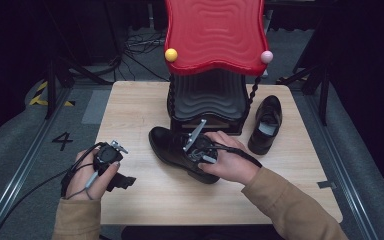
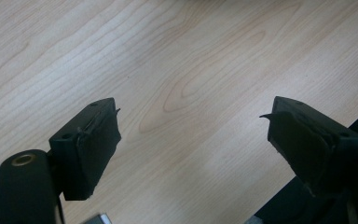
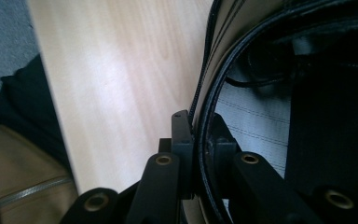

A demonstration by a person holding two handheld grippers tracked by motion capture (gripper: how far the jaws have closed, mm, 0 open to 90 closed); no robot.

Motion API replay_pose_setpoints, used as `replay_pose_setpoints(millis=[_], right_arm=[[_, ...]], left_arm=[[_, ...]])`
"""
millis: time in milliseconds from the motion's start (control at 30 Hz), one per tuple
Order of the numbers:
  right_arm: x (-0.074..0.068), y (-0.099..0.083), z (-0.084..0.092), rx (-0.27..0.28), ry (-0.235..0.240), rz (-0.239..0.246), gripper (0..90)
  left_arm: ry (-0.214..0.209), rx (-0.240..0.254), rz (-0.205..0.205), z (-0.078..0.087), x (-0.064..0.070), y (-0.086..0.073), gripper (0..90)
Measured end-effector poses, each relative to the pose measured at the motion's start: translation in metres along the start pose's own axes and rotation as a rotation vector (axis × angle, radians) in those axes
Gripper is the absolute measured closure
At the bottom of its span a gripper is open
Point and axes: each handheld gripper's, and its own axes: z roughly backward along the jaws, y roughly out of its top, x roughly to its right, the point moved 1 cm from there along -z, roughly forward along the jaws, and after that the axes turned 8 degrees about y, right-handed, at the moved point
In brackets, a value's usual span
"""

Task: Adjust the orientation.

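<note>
The right tool (image 1: 196, 150) is clamped on the rim of the near shoe (image 1: 172, 148), which lies lengthwise left-to-right before the rack (image 1: 207, 100), while the left tool (image 1: 111, 165) waits open.

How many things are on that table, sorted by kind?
Black shoes: 2, the gripped shoe and the far shoe.
Shoe racks: 1, the red-topped rack.
Handheld grippers: 2, the left gripper and the right gripper.
Total: 5.

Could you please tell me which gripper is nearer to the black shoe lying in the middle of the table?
The right gripper: it is clamped on the collar of the black shoe. The left gripper is apart from it, open over bare table.
</note>
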Motion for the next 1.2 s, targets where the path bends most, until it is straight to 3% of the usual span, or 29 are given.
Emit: replay_pose_setpoints(millis=[133,167,333,533,633,733,867,1033,1133,1200], right_arm=[[-0.009,-0.013,0.012,0.024,0.000,-0.007,85.2],[-0.014,-0.026,0.020,0.043,-0.008,-0.025,85.2],[-0.020,-0.052,0.031,0.088,-0.044,-0.070,84.6],[-0.021,-0.081,0.036,0.104,-0.088,-0.132,84.1],[-0.022,-0.088,0.035,0.106,-0.096,-0.142,83.9],[-0.024,-0.105,0.034,0.135,-0.112,-0.191,83.7],[-0.025,-0.114,0.031,0.143,-0.137,-0.216,83.5],[-0.027,-0.123,0.018,0.127,-0.191,-0.230,83.1],[-0.027,-0.127,0.009,0.121,-0.184,-0.253,83.4],[-0.029,-0.128,0.003,0.109,-0.205,-0.256,83.1]], left_arm=[[-0.004,-0.001,-0.019,-0.002,0.002,0.008,17.4],[-0.004,-0.001,-0.019,-0.002,0.002,0.008,17.4],[-0.009,-0.005,-0.035,-0.006,0.003,0.016,17.4],[-0.015,-0.009,-0.042,-0.008,0.005,0.023,17.4],[-0.013,-0.010,-0.046,-0.009,0.004,0.024,17.4],[-0.016,-0.009,-0.052,-0.010,0.005,0.027,17.4],[-0.019,-0.014,-0.054,-0.012,0.006,0.030,17.4],[-0.022,-0.013,-0.063,-0.013,0.007,0.033,17.2],[-0.023,-0.021,-0.067,-0.014,0.006,0.033,17.5],[-0.027,-0.015,-0.063,-0.014,0.006,0.033,17.6]])
